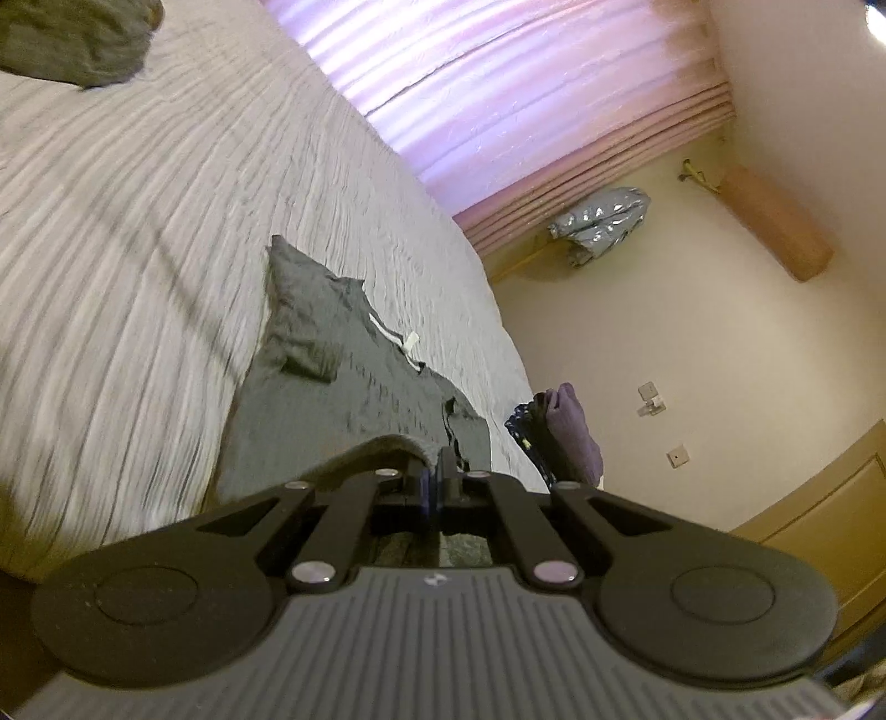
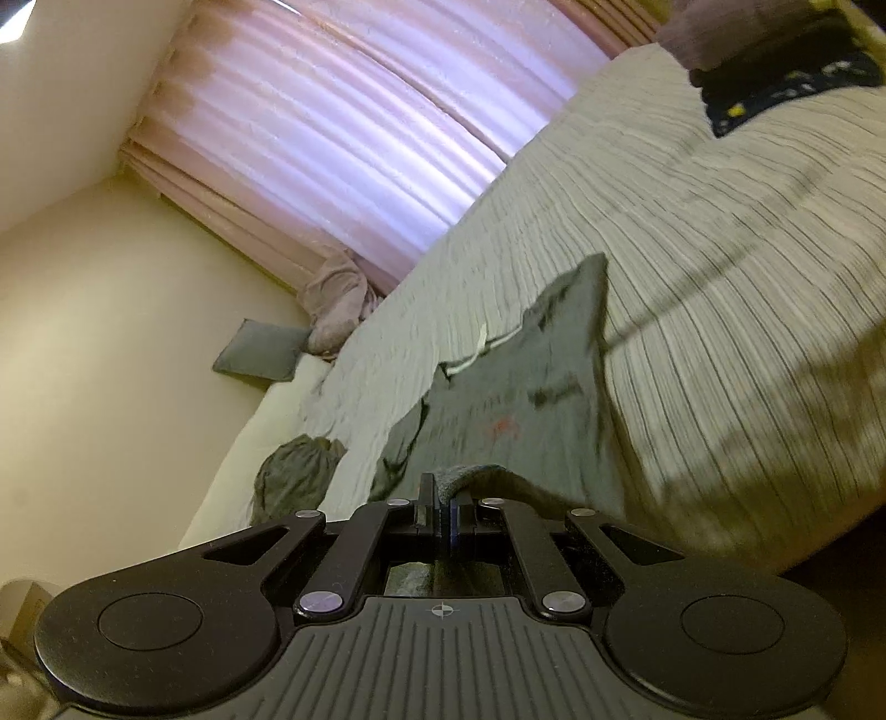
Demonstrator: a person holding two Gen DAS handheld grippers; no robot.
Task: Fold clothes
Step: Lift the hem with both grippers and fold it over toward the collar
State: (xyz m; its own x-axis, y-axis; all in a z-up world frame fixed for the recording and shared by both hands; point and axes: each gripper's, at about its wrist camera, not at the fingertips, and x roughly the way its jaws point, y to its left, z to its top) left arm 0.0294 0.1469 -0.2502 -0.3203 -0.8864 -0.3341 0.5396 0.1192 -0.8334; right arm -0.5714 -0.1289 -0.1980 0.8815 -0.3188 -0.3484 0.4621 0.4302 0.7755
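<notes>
A dark grey T-shirt (image 1: 354,387) lies spread on the bed with its neck label showing; it also shows in the right wrist view (image 2: 520,399). My left gripper (image 1: 434,476) is shut on the shirt's near edge, which bunches over the fingertips. My right gripper (image 2: 440,498) is shut on the same garment's near edge, and a fold of cloth is pinched between its fingers. Both hold the hem just above the bed.
The bed has a pale ribbed bedspread (image 1: 166,221). A crumpled dark garment (image 1: 72,44) lies at its far end. More clothes (image 1: 559,432) lie by the bed edge, and another dark garment (image 2: 293,476) lies at the bedside. Pink curtains (image 2: 360,138) hang behind.
</notes>
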